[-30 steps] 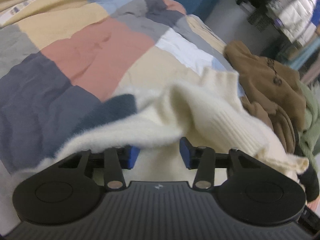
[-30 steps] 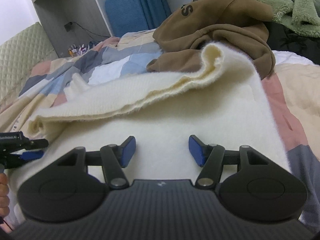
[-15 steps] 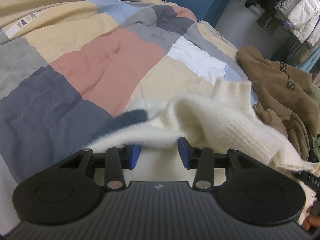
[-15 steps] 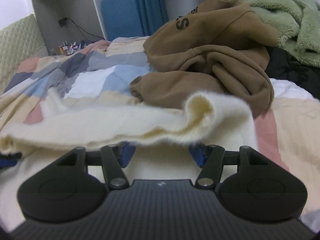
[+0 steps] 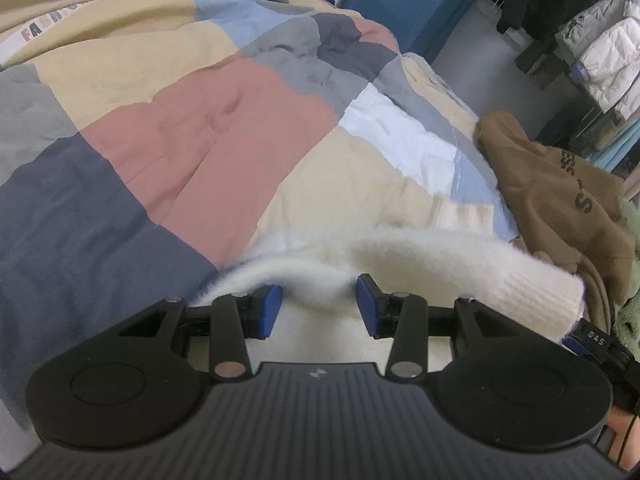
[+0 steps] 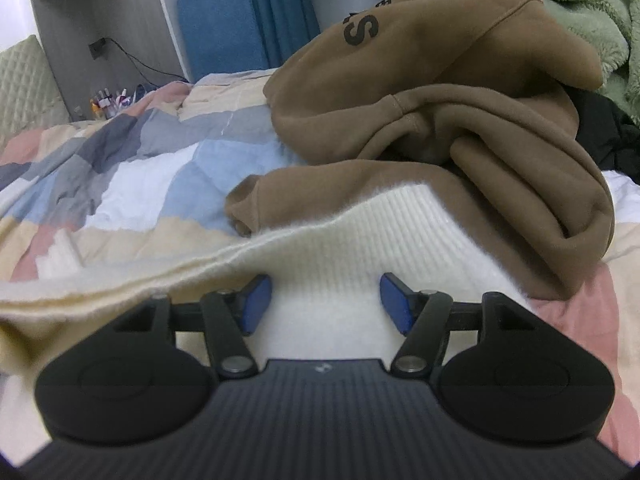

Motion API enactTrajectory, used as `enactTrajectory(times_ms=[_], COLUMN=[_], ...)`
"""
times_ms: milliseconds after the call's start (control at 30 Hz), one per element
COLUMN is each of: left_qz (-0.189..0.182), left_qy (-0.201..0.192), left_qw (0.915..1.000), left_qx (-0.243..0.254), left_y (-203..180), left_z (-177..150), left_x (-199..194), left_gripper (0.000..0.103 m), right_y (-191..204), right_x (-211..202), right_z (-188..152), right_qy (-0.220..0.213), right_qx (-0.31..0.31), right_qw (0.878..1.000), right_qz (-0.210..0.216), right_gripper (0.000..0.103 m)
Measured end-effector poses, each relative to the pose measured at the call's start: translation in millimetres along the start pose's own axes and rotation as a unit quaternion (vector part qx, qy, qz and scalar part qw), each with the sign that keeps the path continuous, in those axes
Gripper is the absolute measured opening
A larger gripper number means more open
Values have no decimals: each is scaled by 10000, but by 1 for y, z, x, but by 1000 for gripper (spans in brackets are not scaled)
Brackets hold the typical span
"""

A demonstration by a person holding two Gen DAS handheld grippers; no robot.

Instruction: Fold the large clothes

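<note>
Folded cream sweater (image 6: pixel 360 248) now flatter (right gripper (image 6: pixel 323 300) opening).

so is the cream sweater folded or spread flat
Partly folded: the cream sweater has one layer doubled over itself, its ribbed edge lifted off the quilt.

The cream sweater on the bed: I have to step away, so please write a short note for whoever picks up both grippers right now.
Left gripper: fingers apart, a fuzzy fold of the cream sweater between them, not visibly pinched.
Right gripper: jaws opening, over the sweater's ribbed edge.
Things: sweater spread on the patchwork quilt; brown hoodie heaped just beyond it, green fleece behind.
Done: one layer lies folded over.
Left: smooth it and finish folding, then probably the hoodie.
</note>
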State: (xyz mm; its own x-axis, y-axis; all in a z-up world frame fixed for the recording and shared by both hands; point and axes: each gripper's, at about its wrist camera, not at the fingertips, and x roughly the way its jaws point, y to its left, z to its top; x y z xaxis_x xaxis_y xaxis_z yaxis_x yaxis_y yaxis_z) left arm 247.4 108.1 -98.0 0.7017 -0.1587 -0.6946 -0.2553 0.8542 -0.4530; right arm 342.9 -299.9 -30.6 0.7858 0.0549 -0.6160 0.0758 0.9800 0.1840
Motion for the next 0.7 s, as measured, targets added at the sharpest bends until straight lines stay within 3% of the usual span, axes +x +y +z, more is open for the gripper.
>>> enactTrajectory(times_ms=[167,367,533,700], left_qz=[-193,-537,-668,-784], left_qy=[8,-109,-56,193], left_qw=[9996,9985,9972,9960], left_qx=[193,-94,-320,-379], left_y=[0,16,25,22], left_z=[-3,-8,-11,-21], left_x=[-14,-54,-74,-75], left_gripper=[49,50,50,50], right_y=[6,2,-12,-21], right_x=[-37,-109,-161,-181], right_z=[-6,-24,-60,-101], right_qy=[36,-43,-2,169], right_qx=[-103,-43,382,921], right_qw=[9997,9988,9974,9935], right_qz=[212,480,610,646], right_gripper=[62,62,62,64])
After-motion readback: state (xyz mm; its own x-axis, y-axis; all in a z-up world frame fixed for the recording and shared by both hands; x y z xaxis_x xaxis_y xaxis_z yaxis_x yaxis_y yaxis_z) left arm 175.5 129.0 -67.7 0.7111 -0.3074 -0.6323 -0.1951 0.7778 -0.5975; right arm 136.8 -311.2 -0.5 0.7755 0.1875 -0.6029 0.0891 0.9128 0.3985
